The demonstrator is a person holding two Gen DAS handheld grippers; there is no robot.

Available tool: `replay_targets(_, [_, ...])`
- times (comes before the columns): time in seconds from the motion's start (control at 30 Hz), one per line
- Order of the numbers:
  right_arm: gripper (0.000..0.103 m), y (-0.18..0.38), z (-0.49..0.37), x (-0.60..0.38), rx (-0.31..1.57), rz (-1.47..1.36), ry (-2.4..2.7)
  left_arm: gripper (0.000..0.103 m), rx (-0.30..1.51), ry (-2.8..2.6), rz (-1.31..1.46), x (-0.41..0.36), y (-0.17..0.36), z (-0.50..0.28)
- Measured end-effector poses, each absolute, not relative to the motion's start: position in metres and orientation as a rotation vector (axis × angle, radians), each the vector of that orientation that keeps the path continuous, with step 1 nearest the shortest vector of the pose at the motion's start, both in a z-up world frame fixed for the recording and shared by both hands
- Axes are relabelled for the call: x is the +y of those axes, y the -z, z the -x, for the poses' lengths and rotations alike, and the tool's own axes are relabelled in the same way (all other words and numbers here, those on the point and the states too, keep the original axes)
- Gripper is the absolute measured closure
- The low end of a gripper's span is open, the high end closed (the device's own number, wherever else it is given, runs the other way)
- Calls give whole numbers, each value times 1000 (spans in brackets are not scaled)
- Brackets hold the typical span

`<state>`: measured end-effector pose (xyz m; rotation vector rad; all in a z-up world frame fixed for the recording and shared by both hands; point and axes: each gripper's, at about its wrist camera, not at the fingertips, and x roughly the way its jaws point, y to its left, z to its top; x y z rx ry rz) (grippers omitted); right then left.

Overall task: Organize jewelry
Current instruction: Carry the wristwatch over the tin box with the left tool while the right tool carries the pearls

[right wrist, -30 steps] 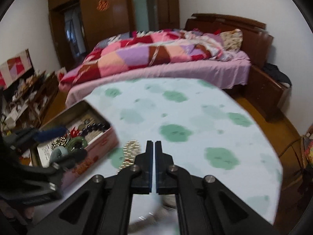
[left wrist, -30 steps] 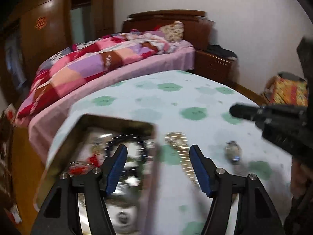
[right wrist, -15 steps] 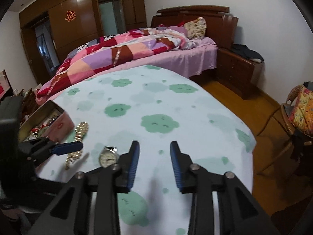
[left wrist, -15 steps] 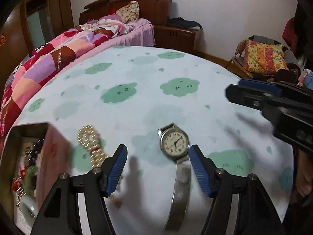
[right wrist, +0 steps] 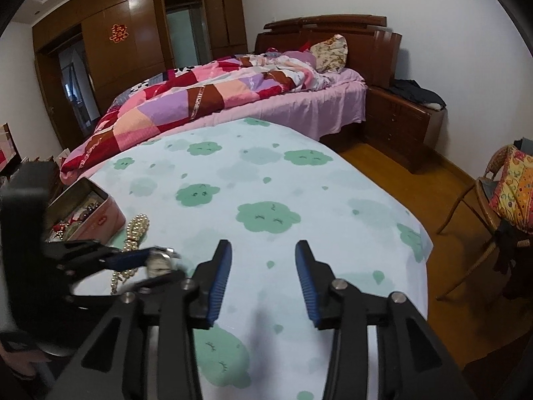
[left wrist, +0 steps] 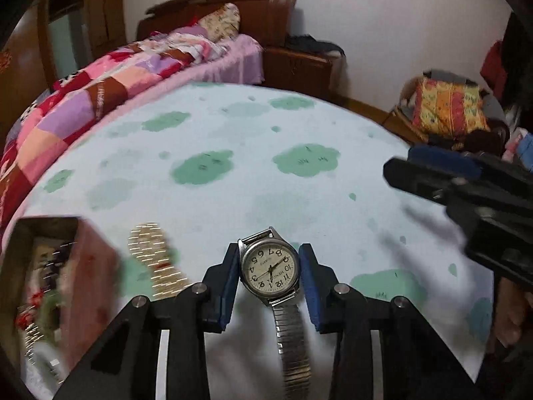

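Note:
A silver wristwatch (left wrist: 270,270) with a cream dial and metal stretch band lies between the blue pads of my left gripper (left wrist: 269,276). The pads have closed in on the watch case on both sides. The watch also shows in the right wrist view (right wrist: 159,260), in the left gripper's fingers. A gold bead bracelet (left wrist: 156,260) lies on the cloth just left of it, also seen from the right (right wrist: 133,233). An open pink tin (left wrist: 50,266) with jewelry sits at the left. My right gripper (right wrist: 263,280) is open and empty above the cloth.
The table carries a pale blue cloth with green cloud prints (right wrist: 266,216). A bed with a patchwork quilt (right wrist: 216,93) stands behind it. A wicker chair with a bright cushion (right wrist: 506,193) stands at the right, over a wooden floor.
My left gripper swung from the tin to the watch and closed its pads onto the watch case. My right gripper opened from shut and stays open to the right.

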<state>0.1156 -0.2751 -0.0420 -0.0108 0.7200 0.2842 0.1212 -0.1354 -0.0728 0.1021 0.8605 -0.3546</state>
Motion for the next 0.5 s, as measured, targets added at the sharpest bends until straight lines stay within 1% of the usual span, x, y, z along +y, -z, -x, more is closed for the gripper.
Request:
replay_targets(0.17, [55,43,-125,-242,762,54,-367,67,761,292,-45,-80,26,-97])
replay_targets(0.27, [47,47,-130,-208,800,89,-453,67,708,244,-30,-53,3,-85])
replay_targets(0.33, [37,48,-131,-186,809,114,-500,67,685,224,-15,-38,-7,-80])
replay_targets(0.5, [36,68,-141,-135,868,189,-563,67,640,171,8,-5,-24,-76])
